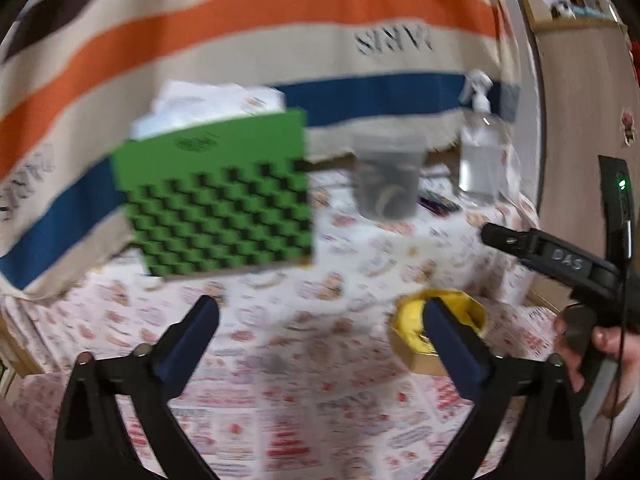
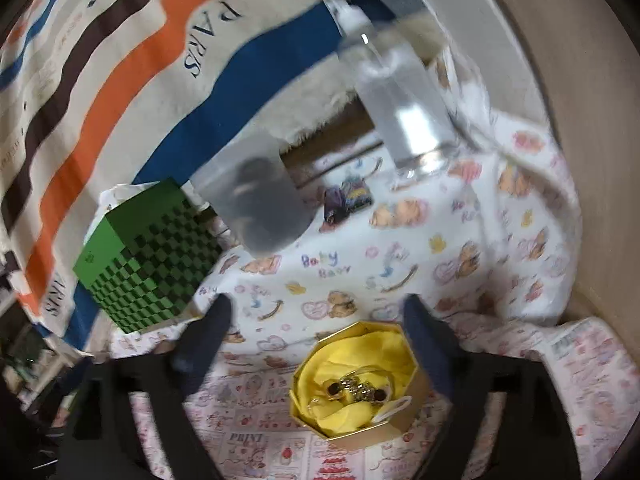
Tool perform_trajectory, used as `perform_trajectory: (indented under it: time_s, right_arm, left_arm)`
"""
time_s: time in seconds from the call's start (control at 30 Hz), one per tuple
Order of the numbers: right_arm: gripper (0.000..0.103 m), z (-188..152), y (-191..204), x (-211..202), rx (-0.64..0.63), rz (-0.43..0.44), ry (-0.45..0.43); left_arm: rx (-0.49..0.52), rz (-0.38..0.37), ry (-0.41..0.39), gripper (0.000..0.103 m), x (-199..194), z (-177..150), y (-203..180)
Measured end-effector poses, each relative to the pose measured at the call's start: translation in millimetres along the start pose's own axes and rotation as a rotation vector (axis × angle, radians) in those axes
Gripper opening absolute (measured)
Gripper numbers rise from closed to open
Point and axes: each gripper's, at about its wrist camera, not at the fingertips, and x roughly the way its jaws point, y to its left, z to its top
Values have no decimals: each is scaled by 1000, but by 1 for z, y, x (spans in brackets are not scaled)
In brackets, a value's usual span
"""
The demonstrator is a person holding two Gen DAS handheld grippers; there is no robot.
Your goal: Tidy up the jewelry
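Both grippers, left (image 1: 320, 322) and right (image 2: 318, 320), hover with fingers spread wide and empty over the cartoon-printed cloth surface (image 2: 360, 272), where the gold octagonal box (image 2: 356, 380) lined with yellow fabric holds gold jewelry (image 2: 358, 391), near a green checkered cube box (image 2: 148, 264)

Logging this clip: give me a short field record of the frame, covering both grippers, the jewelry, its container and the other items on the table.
left gripper: open, empty, above the patterned cloth
right gripper: open, empty, over the box
container: gold octagonal box with yellow lining, lid off
jewelry: gold piece with dark stones, inside the box
other items: green checkered cube box; translucent plastic cup; clear spray bottle
image quality: motion blur
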Motion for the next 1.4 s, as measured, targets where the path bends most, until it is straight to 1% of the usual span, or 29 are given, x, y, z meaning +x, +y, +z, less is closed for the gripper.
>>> perform_trajectory:
  time_s: [0.03,0.07,0.13,0.23,0.33,0.43,0.5,0.57,0.67,0.8,0.93,1.1,1.17,1.27,1.4]
  right_arm:
    - [102,2,5,-4,-24,-34,-7]
    - [103,5,12,-9,-59,-52,-19]
    - [103,7,21,-16,-104,-38,-36]
    - [103,5,31,-23,-148,-4,-22]
    - [103,-5,36,-31,-185,26,-36]
    - [103,-18,41,-34,-240,-14,-86]
    - [103,-27,42,-31,-265,-24,-83]
    - [103,-37,41,-28,-286,-15,-80]
    - [103,-54,41,-24,-328,-20,-89]
    - [103,-66,42,-16,-357,-13,-49]
    - [103,-74,47,-18,-370,8,-36]
    - [103,-82,55,-19,-397,9,-28]
    - [103,-84,56,-17,-403,-7,-23]
    - [103,-83,53,-19,-385,-30,-45]
    - [103,-84,56,-19,-403,-30,-49]
  left_arm:
    - [-9,20,-9,103,-4,-2,6]
    - [-20,37,-15,103,-8,-4,13]
    - [-31,42,-30,103,-15,-8,26]
    - [-50,76,-52,103,-21,-14,41]
    - [-89,69,-78,103,-25,-20,51]
    - [-108,76,-70,103,-21,-28,56]
    - [-127,67,-58,103,-17,-37,59]
    - [-142,67,-60,103,-14,-45,60]
    - [-139,77,-63,103,-7,-57,61]
    - [-133,86,-48,103,0,-66,60]
    - [-150,52,-2,103,5,-73,58]
    - [-73,69,6,103,8,-79,42]
    - [-71,78,-16,103,3,-80,38]
    - [-53,78,-57,103,-4,-79,34]
    - [-60,92,-63,103,-5,-79,34]
